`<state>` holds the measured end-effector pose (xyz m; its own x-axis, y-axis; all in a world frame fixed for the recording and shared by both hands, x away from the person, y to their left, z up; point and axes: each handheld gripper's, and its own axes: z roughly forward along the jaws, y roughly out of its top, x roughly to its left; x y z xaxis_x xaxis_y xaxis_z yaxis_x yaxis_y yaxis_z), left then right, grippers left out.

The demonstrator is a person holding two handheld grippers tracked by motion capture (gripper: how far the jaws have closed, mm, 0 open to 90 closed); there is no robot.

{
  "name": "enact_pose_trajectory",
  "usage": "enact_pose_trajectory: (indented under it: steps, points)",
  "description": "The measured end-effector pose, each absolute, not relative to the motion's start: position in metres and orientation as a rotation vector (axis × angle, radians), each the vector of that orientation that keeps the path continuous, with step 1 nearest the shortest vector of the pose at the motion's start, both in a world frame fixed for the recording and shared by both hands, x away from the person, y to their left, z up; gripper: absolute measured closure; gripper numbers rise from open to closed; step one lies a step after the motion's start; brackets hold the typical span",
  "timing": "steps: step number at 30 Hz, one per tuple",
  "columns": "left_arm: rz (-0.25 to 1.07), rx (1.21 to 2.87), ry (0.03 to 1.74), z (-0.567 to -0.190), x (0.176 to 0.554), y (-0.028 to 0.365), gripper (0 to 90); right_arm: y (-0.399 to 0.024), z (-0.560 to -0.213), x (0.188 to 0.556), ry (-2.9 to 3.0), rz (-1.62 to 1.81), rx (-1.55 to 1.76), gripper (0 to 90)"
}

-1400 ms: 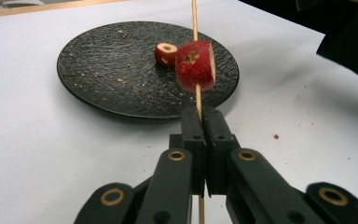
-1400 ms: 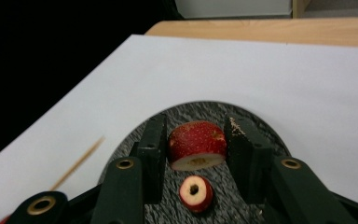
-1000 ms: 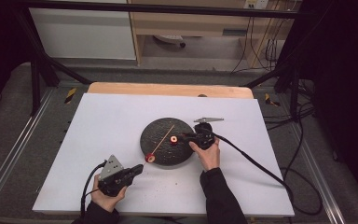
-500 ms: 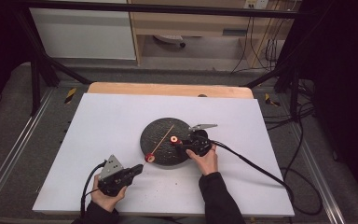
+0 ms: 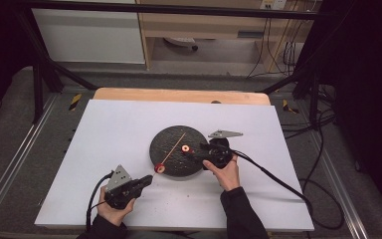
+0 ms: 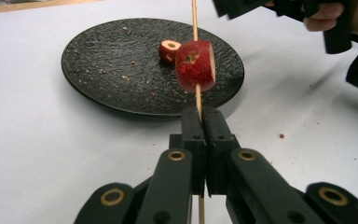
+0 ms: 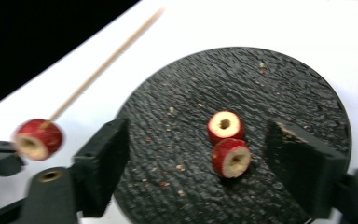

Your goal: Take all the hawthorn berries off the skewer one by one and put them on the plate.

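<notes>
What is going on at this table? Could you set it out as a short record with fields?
Work in hand: threading red cored fruit pieces onto a thin wooden skewer
Left gripper: shut on the skewer, just below the threaded fruit piece
Right gripper: jaws have just been opening, nothing pressed between them, over the plate
Round black textured plate: holds two loose fruit pieces side by side, plus crumbs
Table surface: white sheet under the plate
Loose pieces left to thread: two
</notes>
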<state>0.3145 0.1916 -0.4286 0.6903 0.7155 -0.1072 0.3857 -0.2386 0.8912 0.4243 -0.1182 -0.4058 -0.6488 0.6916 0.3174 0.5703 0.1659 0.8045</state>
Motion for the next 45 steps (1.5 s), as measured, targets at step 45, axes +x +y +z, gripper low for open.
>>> enact_pose_trajectory:
  steps: [45]
  points:
    - [0.404,1.875,0.862,-0.430,0.315,0.188,88.4,-0.043,-0.426,0.376,2.263,1.800,1.302,28.0]
